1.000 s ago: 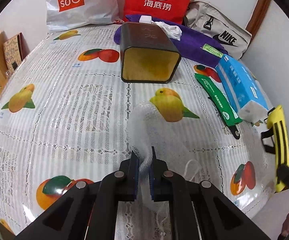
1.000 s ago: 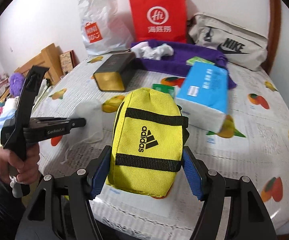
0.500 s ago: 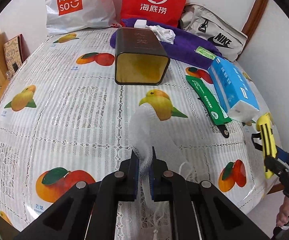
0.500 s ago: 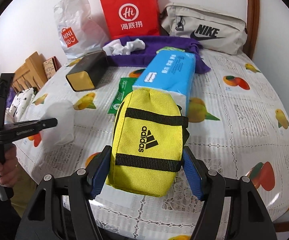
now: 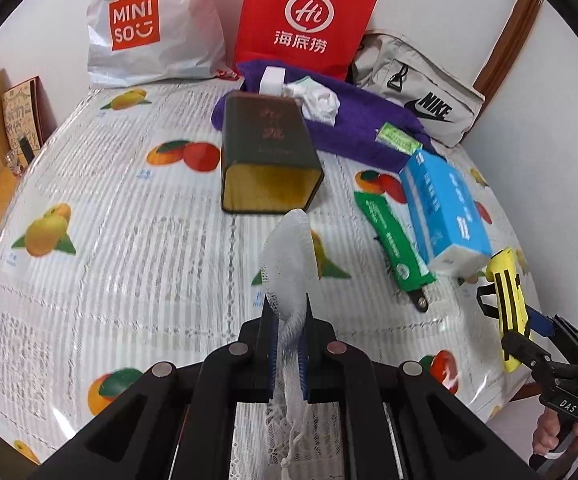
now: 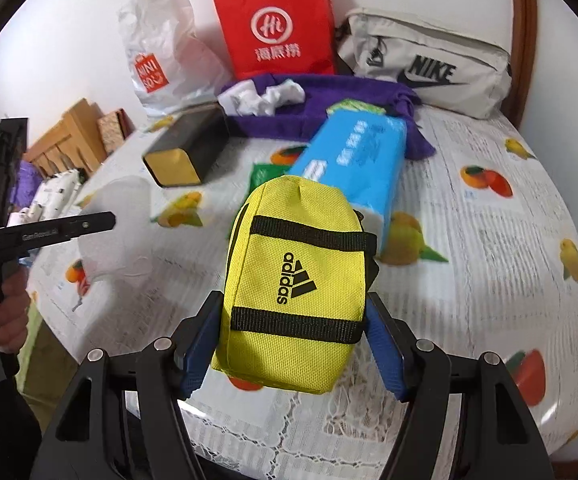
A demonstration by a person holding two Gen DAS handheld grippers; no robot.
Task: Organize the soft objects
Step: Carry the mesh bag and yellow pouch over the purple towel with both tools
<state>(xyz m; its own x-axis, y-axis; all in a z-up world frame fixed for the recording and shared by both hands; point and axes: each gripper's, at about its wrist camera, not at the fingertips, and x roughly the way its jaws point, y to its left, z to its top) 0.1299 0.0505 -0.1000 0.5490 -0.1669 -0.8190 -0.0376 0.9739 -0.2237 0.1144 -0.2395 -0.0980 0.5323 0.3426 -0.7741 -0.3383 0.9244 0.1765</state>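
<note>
The left fingers (image 5: 289, 344) are pinched tight on a white mesh pouch (image 5: 289, 264), held clear above the counter (image 5: 137, 256); the right fingers (image 6: 293, 344) stand wide, clamped on a yellow pouch (image 6: 297, 280), also aloft; both are mid-carry, and the next move likely calls for a spot among the bags; the counter wears a fruit-print cloth, with a red bag (image 5: 309, 20) against the white wall.

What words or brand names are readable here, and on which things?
"MINISO": white plastic bag.
"Hi 海底捞": red paper bag.
"NIKE": beige bag.
"adidas": yellow pouch.
"DAS": right gripper's handle.
Print on blue tissue pack, green packet and dark tin: unreadable.
</note>
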